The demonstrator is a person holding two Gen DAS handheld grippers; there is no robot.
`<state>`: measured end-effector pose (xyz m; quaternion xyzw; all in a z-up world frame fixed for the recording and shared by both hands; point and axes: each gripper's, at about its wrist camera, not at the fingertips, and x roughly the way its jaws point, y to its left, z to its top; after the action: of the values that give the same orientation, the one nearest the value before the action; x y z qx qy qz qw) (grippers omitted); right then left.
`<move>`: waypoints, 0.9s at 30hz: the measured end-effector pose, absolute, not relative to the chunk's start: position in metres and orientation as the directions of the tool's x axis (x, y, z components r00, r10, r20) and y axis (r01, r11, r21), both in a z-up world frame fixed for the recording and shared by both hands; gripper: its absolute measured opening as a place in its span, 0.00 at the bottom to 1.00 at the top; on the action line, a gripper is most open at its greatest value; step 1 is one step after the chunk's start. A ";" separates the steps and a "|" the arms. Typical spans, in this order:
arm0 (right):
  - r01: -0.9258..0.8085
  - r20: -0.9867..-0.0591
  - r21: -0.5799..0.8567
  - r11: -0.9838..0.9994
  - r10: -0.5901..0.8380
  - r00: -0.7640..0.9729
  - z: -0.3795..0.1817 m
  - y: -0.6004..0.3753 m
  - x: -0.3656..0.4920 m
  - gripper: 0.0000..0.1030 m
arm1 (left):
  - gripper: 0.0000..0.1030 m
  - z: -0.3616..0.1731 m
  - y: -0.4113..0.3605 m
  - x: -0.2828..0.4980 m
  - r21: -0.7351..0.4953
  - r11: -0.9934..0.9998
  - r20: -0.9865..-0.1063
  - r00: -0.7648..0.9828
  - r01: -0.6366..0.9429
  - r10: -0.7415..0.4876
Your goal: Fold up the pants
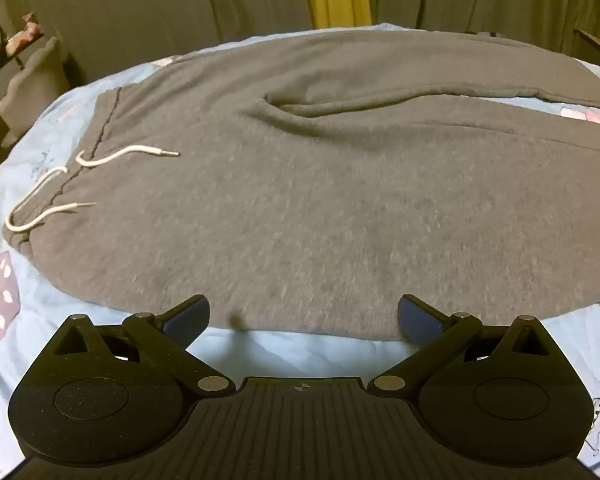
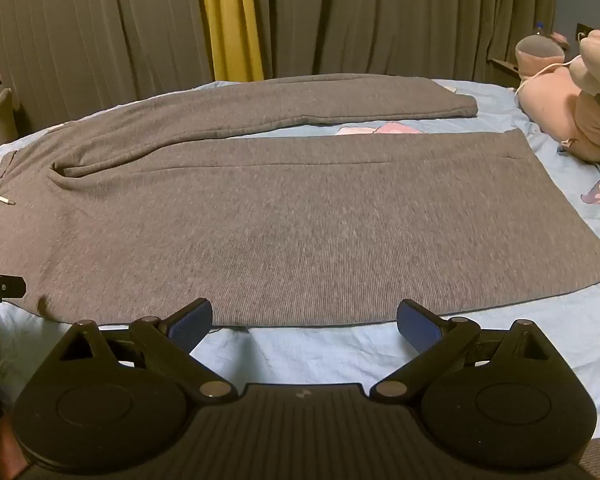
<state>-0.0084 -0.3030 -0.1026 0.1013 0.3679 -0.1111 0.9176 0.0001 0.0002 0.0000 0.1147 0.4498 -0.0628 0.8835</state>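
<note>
- The bed (image 2: 540,320) carries a light blue sheet, slightly wrinkled, printed with pink and dark dotted figures.
- The pants (image 2: 300,220) are grey, of a soft heathered knit with a fine rib. They lie flat across the bed, waistband to the left, both legs running to the right. The near leg is broad and smooth; the far leg is narrower, with a fold at the crotch.
- The curtains (image 2: 100,32) behind the bed are grey and pleated, with one yellow panel.
- The right wrist view alone shows the leg ends and a pink plush toy (image 2: 572,104) at the right edge of the bed. A small black device with unreadable white marks sits at its left edge.
- The left wrist view alone shows the full waistband and the white drawstring (image 1: 52,200), a round cord in two loops with tipped ends resting on the fabric.
- The left gripper (image 1: 303,316) is black ribbed plastic with blue textured pads. Its jaws are spread wide and released, just short of the near hem of the pants.
- The right gripper (image 2: 304,318) is of the same build. Its jaws are likewise spread and hold nothing, near the hem.
</note>
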 end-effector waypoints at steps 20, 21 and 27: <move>0.279 -0.698 0.102 0.955 -0.131 0.704 -0.105 -0.302 -0.007 0.96 | 1.00 -0.006 0.002 -0.001 0.152 0.966 -0.812 0.584 0.207 0.003; 0.279 -0.698 0.102 0.955 -0.131 0.704 -0.105 -0.302 -0.007 0.96 | 1.00 -0.006 0.002 -0.001 0.151 0.967 -0.813 0.583 0.206 0.003; 0.280 -0.699 0.102 0.955 -0.132 0.703 -0.106 -0.302 -0.007 0.96 | 1.00 -0.008 0.002 0.001 0.151 0.967 -0.818 0.575 0.204 0.006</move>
<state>-0.0067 -0.3019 -0.1063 0.1005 0.3687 -0.1121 0.9173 0.0010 0.0020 -0.0077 0.1149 0.4575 -0.0564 0.8800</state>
